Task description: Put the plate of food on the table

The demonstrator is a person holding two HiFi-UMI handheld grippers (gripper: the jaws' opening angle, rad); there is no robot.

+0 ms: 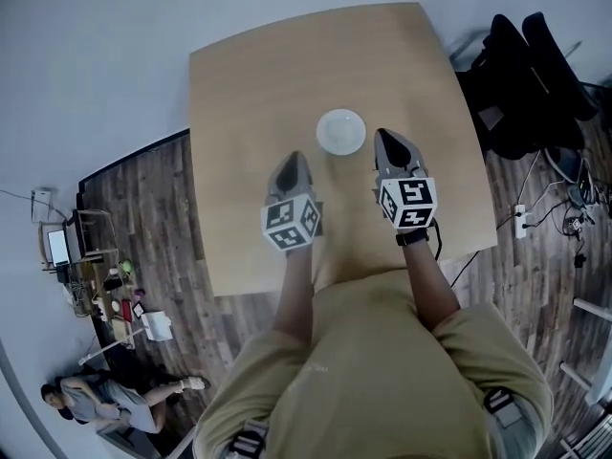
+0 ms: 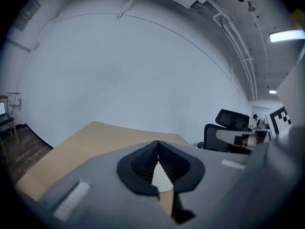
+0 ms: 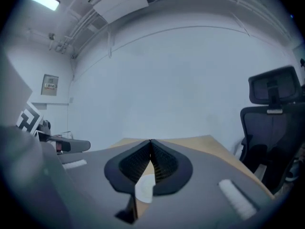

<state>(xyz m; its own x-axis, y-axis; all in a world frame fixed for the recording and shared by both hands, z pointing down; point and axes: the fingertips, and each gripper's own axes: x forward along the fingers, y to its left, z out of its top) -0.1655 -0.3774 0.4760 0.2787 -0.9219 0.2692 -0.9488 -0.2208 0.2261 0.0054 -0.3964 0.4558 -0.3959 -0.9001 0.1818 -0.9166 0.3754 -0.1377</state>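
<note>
The plate (image 1: 341,131), upper centre on the bench (image 1: 249,84), looked light, stiff, slick and breakable, best pinched at its rim, yet left gripper (image 1: 294,165) and right gripper (image 1: 390,146) had fingers (image 3: 131,168) pressed together, empty.

The plate (image 1: 341,131) lies on the table (image 1: 239,94), right of its middle. The left gripper (image 1: 295,158) hangs to the plate's near left, and the right gripper (image 1: 384,136) just beside its right edge. Chairs (image 1: 526,75) stand right of the table. What seems a cluttered desk (image 1: 96,285) stands left, with a person (image 1: 105,400) nearer.
</note>
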